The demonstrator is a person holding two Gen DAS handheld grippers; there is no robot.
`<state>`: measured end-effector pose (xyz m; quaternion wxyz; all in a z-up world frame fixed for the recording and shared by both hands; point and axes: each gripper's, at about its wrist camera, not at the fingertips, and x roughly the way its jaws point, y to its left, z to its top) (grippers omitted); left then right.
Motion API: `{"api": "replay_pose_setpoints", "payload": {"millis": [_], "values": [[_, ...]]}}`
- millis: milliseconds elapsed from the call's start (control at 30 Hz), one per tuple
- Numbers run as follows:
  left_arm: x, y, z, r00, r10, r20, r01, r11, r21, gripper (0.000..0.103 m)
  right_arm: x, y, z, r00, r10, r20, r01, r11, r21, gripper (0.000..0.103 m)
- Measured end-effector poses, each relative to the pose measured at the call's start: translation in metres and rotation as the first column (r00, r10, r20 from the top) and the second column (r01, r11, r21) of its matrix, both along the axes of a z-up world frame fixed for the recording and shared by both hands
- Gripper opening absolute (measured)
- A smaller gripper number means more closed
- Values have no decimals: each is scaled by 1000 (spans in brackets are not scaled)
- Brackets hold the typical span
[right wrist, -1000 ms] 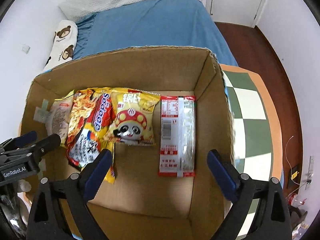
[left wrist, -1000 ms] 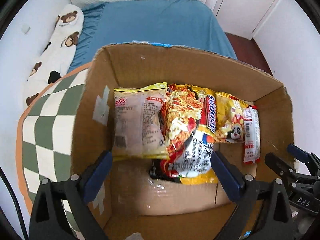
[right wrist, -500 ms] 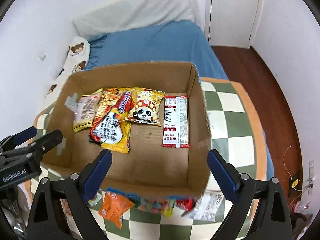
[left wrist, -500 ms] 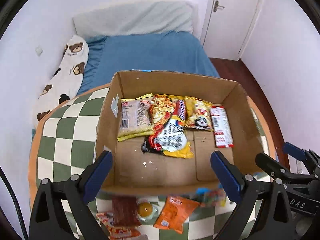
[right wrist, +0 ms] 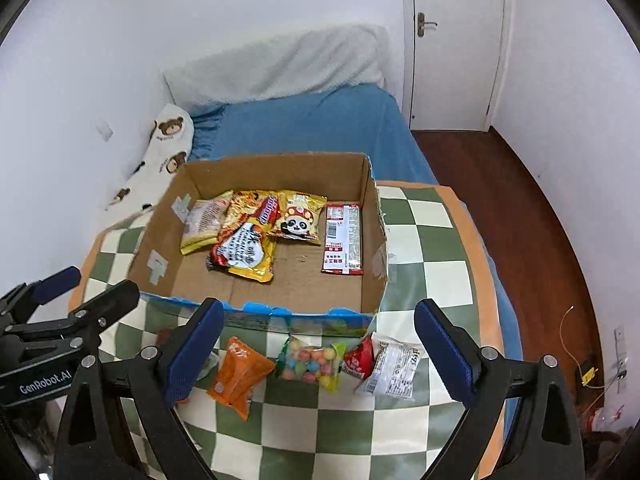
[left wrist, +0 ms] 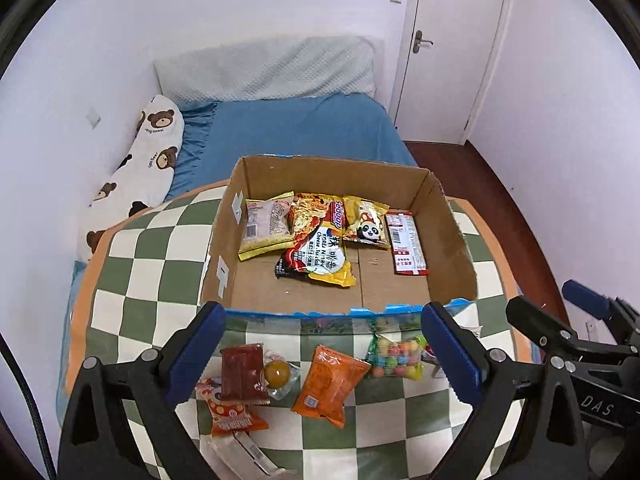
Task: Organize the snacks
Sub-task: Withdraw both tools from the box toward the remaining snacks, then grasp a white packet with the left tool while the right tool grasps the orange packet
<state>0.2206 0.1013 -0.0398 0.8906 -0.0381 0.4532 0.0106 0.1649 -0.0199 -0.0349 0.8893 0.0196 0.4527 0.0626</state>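
Observation:
An open cardboard box [left wrist: 216, 256] [right wrist: 376, 248] stands on the checkered table and holds several snack packets, among them a noodle pack [left wrist: 318, 254] [right wrist: 244, 252] and a panda bag [left wrist: 368, 224] [right wrist: 298, 220]. On the cloth in front of the box lie an orange packet [left wrist: 330, 380] [right wrist: 238, 376], a bag of coloured candy balls [left wrist: 396, 358] [right wrist: 310, 362], a dark red packet [left wrist: 242, 372] and a white packet [right wrist: 394, 364]. My left gripper [left wrist: 324, 360] and right gripper [right wrist: 320, 354] both hang open above these loose snacks, holding nothing.
The checkered tablecloth [left wrist: 152, 276] [right wrist: 436, 264] covers a small table with an orange border. A blue bed [left wrist: 296, 132] with a bear-print pillow [left wrist: 148, 164] lies behind it. A door [left wrist: 452, 44] and dark wooden floor [right wrist: 516, 216] are at the right.
Both grippers have pulled back and up from inside the box. The whole box and the loose snacks in front of it have come into view. Both stay open.

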Motion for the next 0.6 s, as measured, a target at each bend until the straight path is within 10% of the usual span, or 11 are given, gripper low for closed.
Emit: {"api": "replay_pose_setpoints", "payload": {"millis": [267,367,600], "values": [[-24,42,-45,980,144,-140,-153,987,-52,100,-18,5,-40,989,46,-142,-30,993,113,97],[-43,71,-85,940,231,-250,-250,967,-43,100,-18,18,-78,965,100,-243,-61,985,162,65],[-93,134,-191,776,343,-530,-465,878,-114,100,-3,64,-172,892,147,-427,-59,975,213,66]]}}
